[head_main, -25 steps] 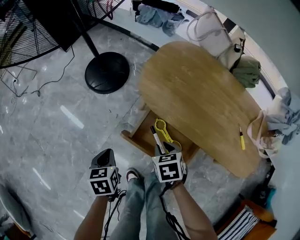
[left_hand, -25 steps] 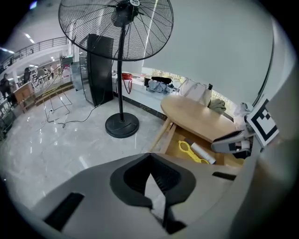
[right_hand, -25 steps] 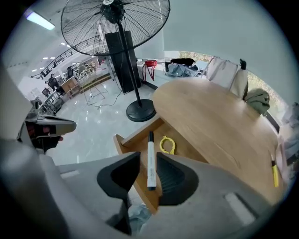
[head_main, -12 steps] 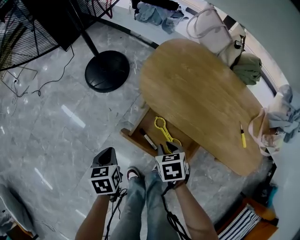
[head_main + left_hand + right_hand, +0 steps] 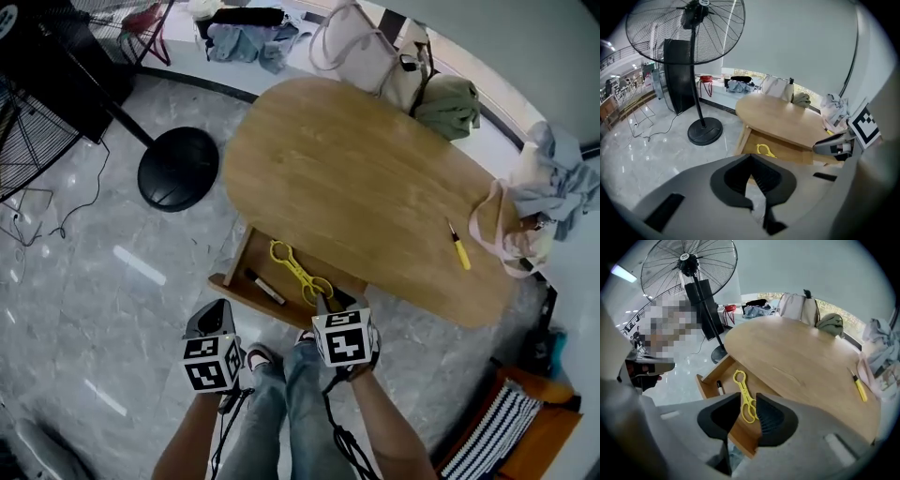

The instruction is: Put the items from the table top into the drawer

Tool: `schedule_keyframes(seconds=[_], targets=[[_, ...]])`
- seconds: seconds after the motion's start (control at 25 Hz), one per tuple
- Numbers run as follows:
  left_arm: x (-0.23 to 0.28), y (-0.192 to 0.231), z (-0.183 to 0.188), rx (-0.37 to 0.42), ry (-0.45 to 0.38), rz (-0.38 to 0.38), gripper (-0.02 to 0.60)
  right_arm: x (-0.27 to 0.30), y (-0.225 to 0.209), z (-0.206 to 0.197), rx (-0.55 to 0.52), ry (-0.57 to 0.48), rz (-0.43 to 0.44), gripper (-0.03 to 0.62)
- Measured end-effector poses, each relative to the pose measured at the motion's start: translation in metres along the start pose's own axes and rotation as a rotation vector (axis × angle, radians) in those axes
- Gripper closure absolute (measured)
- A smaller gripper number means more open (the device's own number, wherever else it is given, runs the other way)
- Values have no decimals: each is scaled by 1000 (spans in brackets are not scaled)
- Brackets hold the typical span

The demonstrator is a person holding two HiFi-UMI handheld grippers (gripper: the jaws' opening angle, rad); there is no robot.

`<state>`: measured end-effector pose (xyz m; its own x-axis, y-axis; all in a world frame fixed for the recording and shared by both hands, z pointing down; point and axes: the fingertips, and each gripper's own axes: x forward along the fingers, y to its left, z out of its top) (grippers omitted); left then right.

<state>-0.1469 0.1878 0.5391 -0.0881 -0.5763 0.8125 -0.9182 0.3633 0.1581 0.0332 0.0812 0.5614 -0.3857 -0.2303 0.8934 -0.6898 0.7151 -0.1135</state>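
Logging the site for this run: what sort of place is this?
Likely an office or lab corner: a big pedestal fan on a polished stone floor, an oval wooden table with an open drawer, and bags piled behind it.

grey marble floor, black standing fan

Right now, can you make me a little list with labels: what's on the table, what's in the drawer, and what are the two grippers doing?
table: oval, wooden, one small item on it
on the table: yellow pen, near the right end
drawer: pulled open under the table's near edge
in the drawer: yellow tongs and black marker, lying side by side
left gripper: fingers together, holding nothing
right gripper: fingers apart, holding nothing, pointed toward the drawer
left to put away: the yellow pen
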Motion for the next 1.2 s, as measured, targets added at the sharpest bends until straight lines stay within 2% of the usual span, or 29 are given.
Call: schedule_keyframes(seconds=[0.6, 0.84, 1.2], targets=[[51, -155, 37, 237, 38, -201, 588, -58, -147, -58, 261, -15, -183, 500], [67, -195, 47, 286, 48, -236, 588, -75, -186, -74, 327, -15, -235, 500], [89, -247, 52, 329, 81, -274, 588, -81, -240, -81, 341, -14, -254, 500]])
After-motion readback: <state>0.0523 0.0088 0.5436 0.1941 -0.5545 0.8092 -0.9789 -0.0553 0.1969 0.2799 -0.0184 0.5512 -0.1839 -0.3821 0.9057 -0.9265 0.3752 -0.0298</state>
